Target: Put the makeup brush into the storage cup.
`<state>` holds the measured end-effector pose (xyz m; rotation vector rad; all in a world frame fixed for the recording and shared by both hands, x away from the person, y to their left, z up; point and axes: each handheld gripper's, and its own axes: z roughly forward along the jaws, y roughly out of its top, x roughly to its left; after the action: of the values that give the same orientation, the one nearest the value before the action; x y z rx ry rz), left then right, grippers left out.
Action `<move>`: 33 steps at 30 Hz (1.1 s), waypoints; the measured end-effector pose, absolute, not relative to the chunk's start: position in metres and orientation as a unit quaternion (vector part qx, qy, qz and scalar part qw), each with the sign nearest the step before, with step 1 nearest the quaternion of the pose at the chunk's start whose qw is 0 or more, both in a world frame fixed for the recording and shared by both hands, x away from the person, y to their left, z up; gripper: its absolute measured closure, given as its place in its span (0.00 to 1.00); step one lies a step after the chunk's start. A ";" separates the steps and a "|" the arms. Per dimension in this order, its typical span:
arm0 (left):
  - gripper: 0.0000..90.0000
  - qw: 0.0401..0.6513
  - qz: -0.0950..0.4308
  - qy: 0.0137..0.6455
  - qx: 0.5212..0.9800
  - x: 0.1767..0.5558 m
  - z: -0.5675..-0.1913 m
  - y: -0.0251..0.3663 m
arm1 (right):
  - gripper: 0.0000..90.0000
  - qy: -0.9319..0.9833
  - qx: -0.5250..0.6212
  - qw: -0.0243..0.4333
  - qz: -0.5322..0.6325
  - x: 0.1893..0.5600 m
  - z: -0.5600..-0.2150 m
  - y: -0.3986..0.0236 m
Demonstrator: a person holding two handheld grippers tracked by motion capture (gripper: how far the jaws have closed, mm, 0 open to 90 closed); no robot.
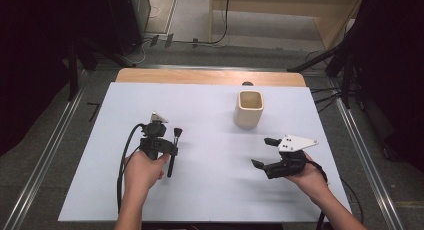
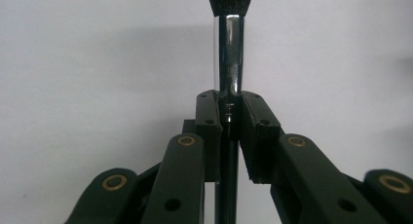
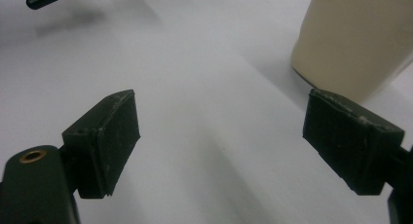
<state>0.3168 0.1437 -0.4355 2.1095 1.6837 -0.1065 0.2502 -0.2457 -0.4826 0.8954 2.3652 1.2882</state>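
Across the white counter, everything sits in relation to the cream cup, a squarish, smooth-walled holder standing upright near the far edge. Well to the cup's left, the left gripper has its jaws clamped on the makeup brush, pinching the slim handle just below the shiny metal ferrule. Nearer the person and to the cup's right, the right gripper holds its jaws wide apart on nothing. The brush looks light and stiff in the handle, soft at its dark bristle tuft; the polished ferrule likely slips, so the matte handle is the safer hold.
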 end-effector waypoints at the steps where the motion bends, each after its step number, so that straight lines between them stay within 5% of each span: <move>1: 0.89 0.230 -0.044 0.605 0.761 0.317 -0.434 0.147 | 0.16 0.824 0.312 0.149 0.450 0.250 -0.482 -0.245; 33: 0.89 0.407 -0.126 0.472 0.772 0.325 -0.451 0.181 | 0.15 0.796 0.364 0.095 0.475 0.261 -0.468 -0.206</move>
<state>0.3247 0.1805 -0.4508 1.9474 1.1891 -0.3172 0.2607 -0.2064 -0.4679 1.0789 2.3587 1.4076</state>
